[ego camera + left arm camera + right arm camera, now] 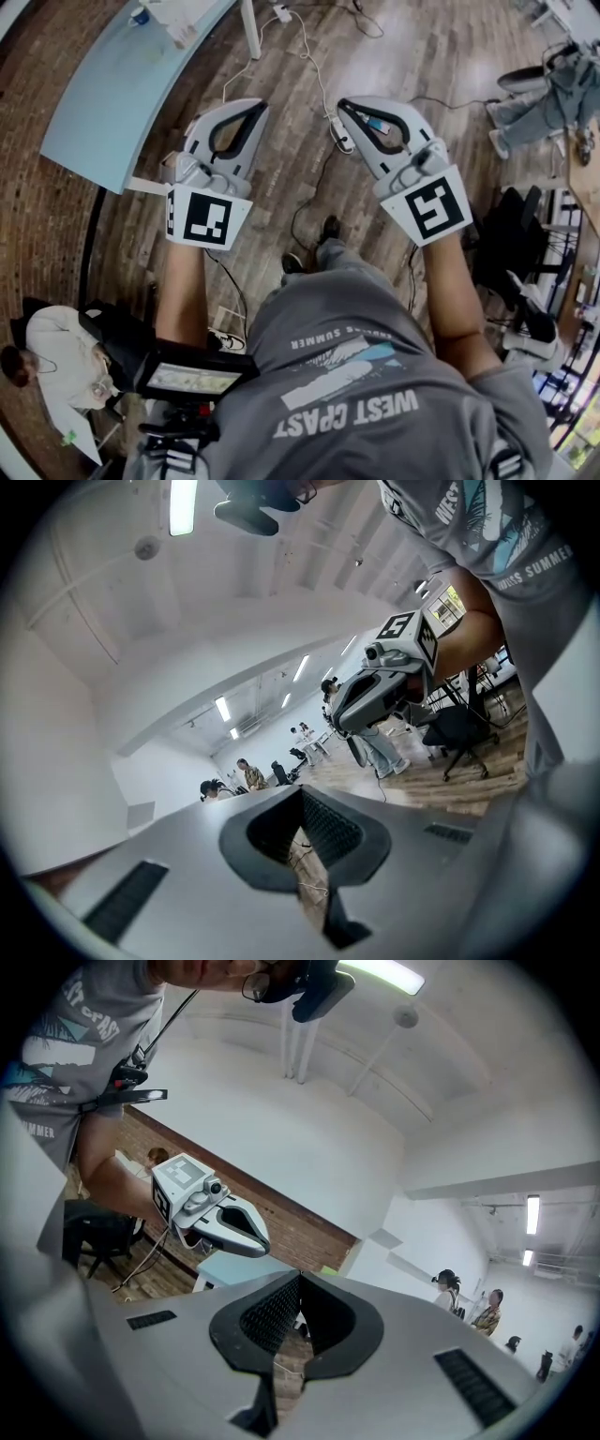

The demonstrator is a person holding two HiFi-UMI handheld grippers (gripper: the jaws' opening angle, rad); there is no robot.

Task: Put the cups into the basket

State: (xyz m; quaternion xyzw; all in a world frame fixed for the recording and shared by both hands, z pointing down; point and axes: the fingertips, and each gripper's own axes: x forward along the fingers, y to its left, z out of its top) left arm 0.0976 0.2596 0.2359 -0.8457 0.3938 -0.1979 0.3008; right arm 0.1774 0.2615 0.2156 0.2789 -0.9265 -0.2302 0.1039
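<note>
Over the wood floor (281,178), past the pale-blue bench (112,94), I hold my left tool (255,105) and right tool (343,105) level, side by side, apart. Both have jaws closed together, nothing between them. No view shows the cups or basket.

Beneath you: wood plank floor (281,159). Pale blue table (112,94) upper left, brick wall (42,225) left, black chair (506,248) right. Strip light (182,503) overhead.
</note>
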